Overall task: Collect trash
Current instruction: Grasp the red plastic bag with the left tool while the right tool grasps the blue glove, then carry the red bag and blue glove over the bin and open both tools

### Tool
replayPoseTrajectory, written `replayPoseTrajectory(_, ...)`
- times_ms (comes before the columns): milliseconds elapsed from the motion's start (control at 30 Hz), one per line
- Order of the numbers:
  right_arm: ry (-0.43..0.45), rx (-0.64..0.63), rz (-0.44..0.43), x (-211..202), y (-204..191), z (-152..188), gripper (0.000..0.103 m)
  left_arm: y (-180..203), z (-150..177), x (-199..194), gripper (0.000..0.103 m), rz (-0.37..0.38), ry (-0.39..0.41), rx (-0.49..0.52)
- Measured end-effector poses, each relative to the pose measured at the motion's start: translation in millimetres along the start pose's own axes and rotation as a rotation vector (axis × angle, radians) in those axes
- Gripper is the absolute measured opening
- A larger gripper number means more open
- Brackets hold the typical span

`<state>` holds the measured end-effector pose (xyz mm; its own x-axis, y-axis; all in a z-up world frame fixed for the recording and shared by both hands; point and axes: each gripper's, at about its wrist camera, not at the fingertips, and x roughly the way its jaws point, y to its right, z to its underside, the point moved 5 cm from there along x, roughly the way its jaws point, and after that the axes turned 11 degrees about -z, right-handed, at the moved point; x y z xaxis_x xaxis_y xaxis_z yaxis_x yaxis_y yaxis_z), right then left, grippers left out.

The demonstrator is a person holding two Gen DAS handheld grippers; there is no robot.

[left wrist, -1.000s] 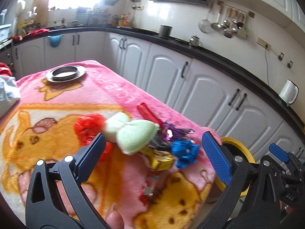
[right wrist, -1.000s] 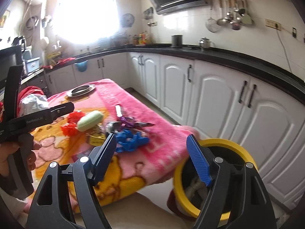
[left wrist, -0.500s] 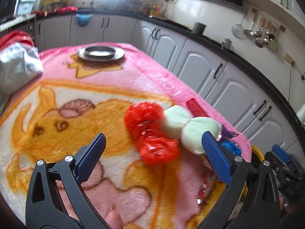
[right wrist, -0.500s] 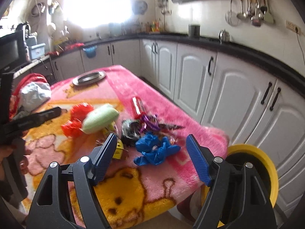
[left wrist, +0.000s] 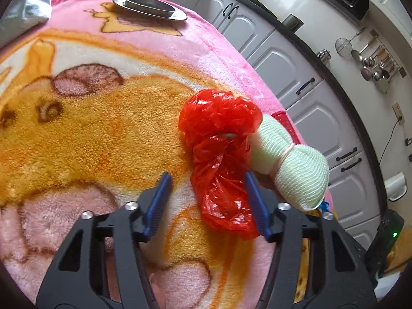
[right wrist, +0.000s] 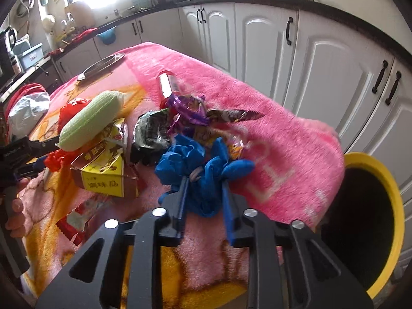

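A crumpled red plastic bag lies on the pink blanket. My left gripper is closing around the bag's lower end; the right pad touches it and the left pad stands clear of it. Beside the bag lies a pale green knitted roll. In the right wrist view my right gripper is closing on a crumpled blue glove, which fills the gap between both pads. A bin with a yellow rim stands below the table's edge at the right.
Around the glove lie a yellow box, a black and silver wrapper, purple wrappers, a red tube and a red wrapper. A metal dish sits at the far end. White cabinets line the wall.
Both grippers have come down to the table and narrowed. The left one now straddles the red bag's end; the right one has closed around the blue glove.
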<state>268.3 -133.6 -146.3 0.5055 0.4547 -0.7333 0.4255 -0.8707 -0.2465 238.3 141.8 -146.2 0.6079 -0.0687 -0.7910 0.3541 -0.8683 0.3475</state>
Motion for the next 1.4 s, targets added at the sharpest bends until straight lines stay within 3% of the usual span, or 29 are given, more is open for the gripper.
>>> replayPoseTrajectory(67, 0.003, -0.015, 0.002, -2, -2, 3, 0.014, 1, 2, 0, 0.022, 0.013, -0.012, 0.006)
replayPoseTrajectory(367, 0.027, -0.032, -0.038, -20, -9, 17, 0.008, 5, 11, -4, 0.006, 0.004, -0.002, 0.078)
replayPoseTrajectory(900, 0.112, -0.085, -0.063, -76, -21, 20, 0.007, 16, 11, -72, 0.005, -0.038, 0.164, 0.156)
replayPoseTrajectory(1400, 0.218, -0.098, -0.061, -132, -11, 12, 0.007, 89, 25, -117, 0.005, 0.044, 0.243, 0.295)
